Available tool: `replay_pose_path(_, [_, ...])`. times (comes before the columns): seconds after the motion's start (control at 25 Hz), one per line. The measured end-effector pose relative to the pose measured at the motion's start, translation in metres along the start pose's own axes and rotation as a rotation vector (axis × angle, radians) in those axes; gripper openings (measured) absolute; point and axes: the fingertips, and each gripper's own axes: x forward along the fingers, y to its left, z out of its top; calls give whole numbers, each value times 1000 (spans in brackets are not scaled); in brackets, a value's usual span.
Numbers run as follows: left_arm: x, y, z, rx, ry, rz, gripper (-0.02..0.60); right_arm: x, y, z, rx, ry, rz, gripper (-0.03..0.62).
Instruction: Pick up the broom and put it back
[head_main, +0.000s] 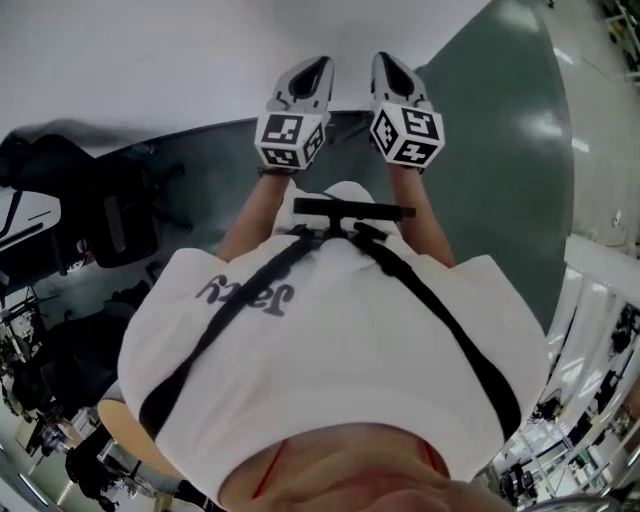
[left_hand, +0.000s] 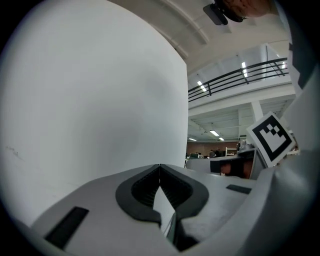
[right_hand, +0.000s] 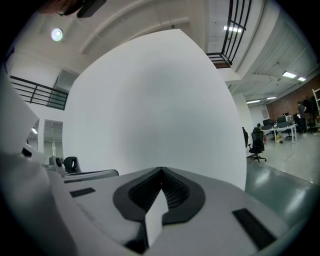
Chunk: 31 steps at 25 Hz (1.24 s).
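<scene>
Two grippers are raised side by side in front of the person's chest, near each other and not touching. The left gripper (head_main: 320, 64) has its jaws pressed together with nothing between them; its own view shows the dark pads (left_hand: 150, 187) meeting at the tip. The right gripper (head_main: 386, 60) is just to the right of it, and its jaws are likewise squeezed closed and empty, the ribbed pads (right_hand: 172, 192) meeting in a line. Each carries its marker cube at the rear, nearest the person.

Straight ahead of both tips is a plain white wall (head_main: 150, 60), which fills most of each gripper view. Off to the right of the right gripper runs a glossy green floor (head_main: 500, 150), and far beyond it on that side is a black office chair (right_hand: 256, 142). Above and to the right of the left gripper, a dark balcony railing (left_hand: 240, 75) crosses the hall. Behind the grippers is the person's white shirt (head_main: 330, 350), crossed by black harness straps (head_main: 240, 310).

I cannot find the broom in any of the three views.
</scene>
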Motion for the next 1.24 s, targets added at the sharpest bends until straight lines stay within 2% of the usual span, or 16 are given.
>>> replay_pose_path(0.24, [-16,27,28,3,-51,20,11,9,43,7,-37,-10,18,6])
replay_pose_path(0.44, [-24,40,39,5,-76,34,12,17,54,8,-51,-6,1,6])
replay_pose_path(0.76, [-27,51,44,4,-90,29,11,22,51,12,-47,-19,-49,6])
replay_pose_path(1.24, [-35,57,33,-16,-61,18,11,20,34,4,-41,2,-124,8])
